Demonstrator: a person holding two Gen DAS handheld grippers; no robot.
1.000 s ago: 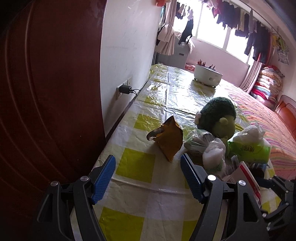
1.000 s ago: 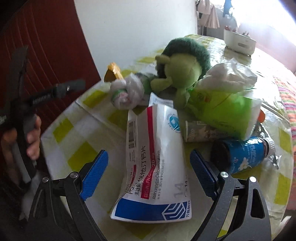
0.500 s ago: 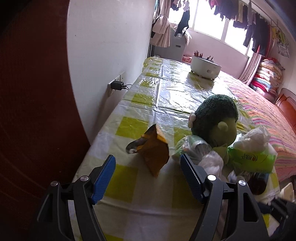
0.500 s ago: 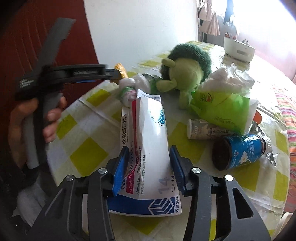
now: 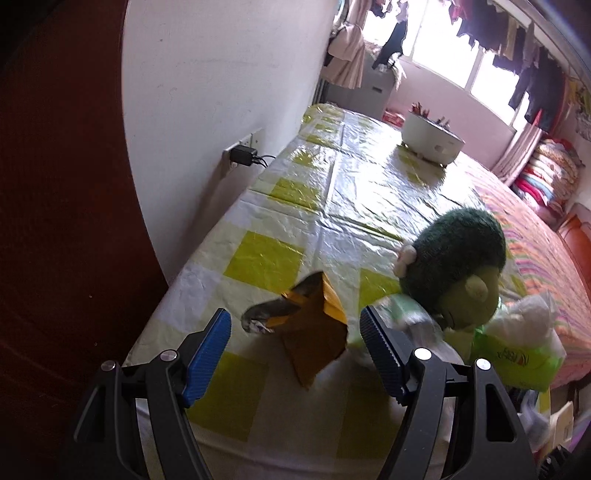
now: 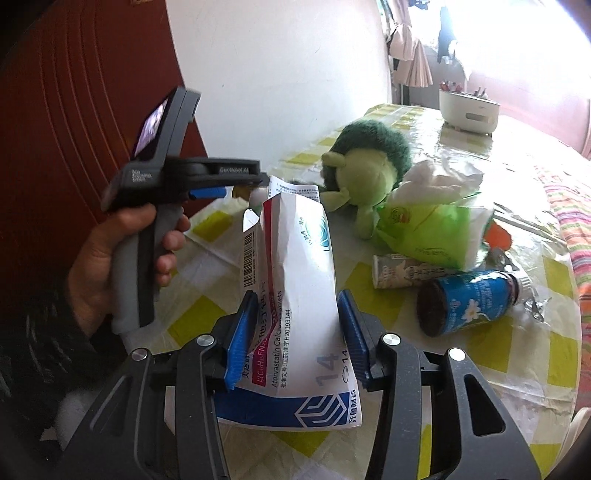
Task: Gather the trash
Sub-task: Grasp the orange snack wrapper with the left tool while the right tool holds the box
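- The right tongs (image 6: pixel 295 325) are gripping a white medicine box (image 6: pixel 295 280) above the checked worktop (image 6: pixel 554 354), near the plush toy (image 6: pixel 365 173).
- The left tongs (image 5: pixel 295 341) are gaping wide around a brown wrapper (image 5: pixel 314 332), beside the toy.
- Laundry (image 5: pixel 517 33) is hanging at the window behind the toy.

Yellow-checked tablecloth (image 5: pixel 266 258), green plush toy (image 6: pixel 369 173).

Left tool (image 5: pixel 295 332): black frame, blue ribbed pads, silver screws; right tool (image 6: pixel 295 325) alike; bare-skinned hand (image 6: pixel 110 258).
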